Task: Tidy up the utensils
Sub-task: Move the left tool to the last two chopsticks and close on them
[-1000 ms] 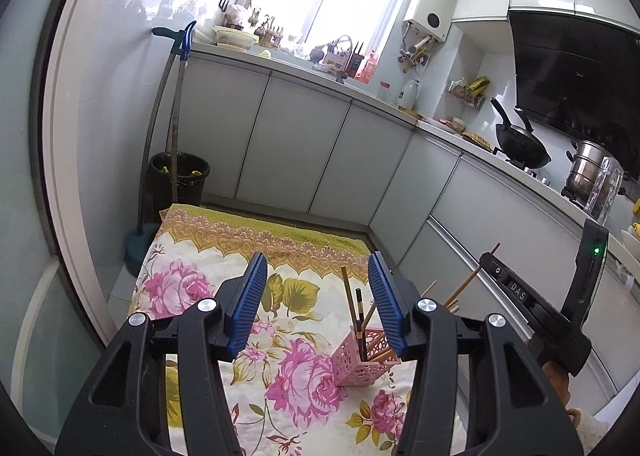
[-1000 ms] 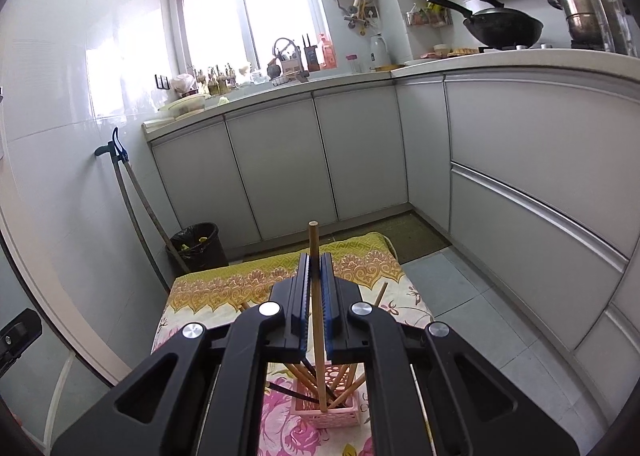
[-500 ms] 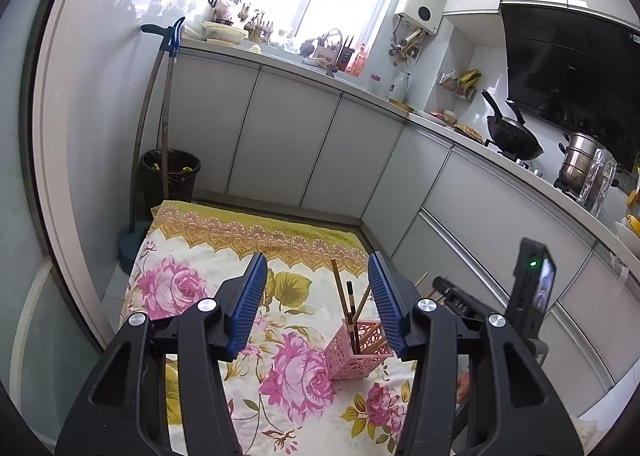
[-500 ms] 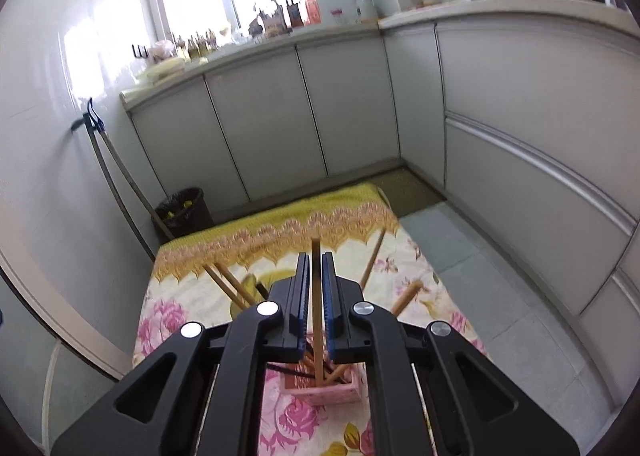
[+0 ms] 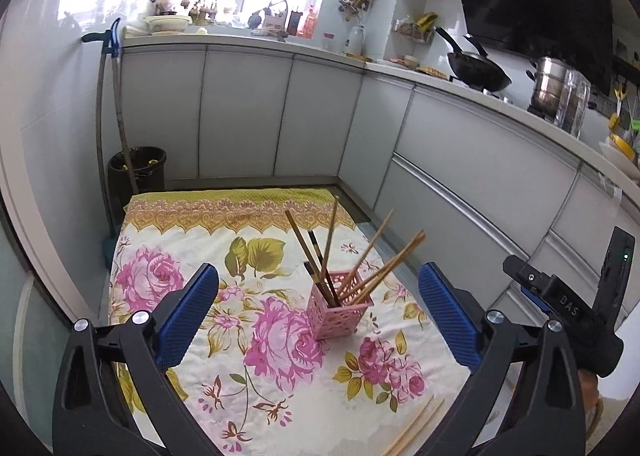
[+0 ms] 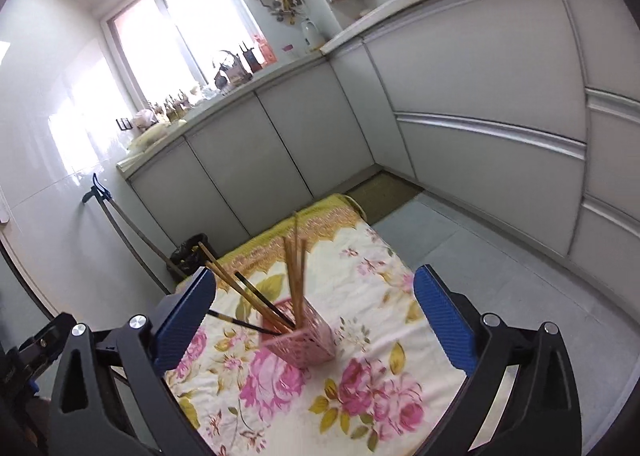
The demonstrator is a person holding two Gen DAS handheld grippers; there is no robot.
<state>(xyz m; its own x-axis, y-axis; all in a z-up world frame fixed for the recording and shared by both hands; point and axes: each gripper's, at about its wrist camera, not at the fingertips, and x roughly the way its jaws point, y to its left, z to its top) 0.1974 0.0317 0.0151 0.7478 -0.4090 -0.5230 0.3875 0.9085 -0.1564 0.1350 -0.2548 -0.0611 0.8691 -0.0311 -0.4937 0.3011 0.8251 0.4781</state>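
Note:
A pink lattice holder [image 5: 339, 311] [image 6: 301, 340] stands on the flowered tablecloth [image 5: 180, 352] [image 6: 384, 280], with several wooden and dark chopsticks [image 5: 362, 264] [image 6: 294, 276] leaning out of it. Two loose wooden chopsticks [image 5: 416, 426] lie at the cloth's near right edge in the left wrist view. My left gripper [image 5: 318, 320] hangs back from the holder, its jaws opening wide with nothing between the pads. My right gripper [image 6: 316, 320] is likewise behind and above the holder, jaws opening wide and holding nothing. The right gripper's body [image 5: 560, 308] shows at the right in the left wrist view.
Grey kitchen cabinets [image 5: 240, 115] [image 6: 480, 95] run along the back and right. A black bin [image 5: 138, 167] [image 6: 188, 256] and a long-handled tool [image 5: 106, 107] stand in the left corner. A wok [image 5: 476, 71] and steel pot [image 5: 550, 89] sit on the counter.
My right gripper let go of the chopstick it held over the holder, opened wide and rolled. My left gripper widened from half open and drew back; loose chopsticks now show at bottom right.

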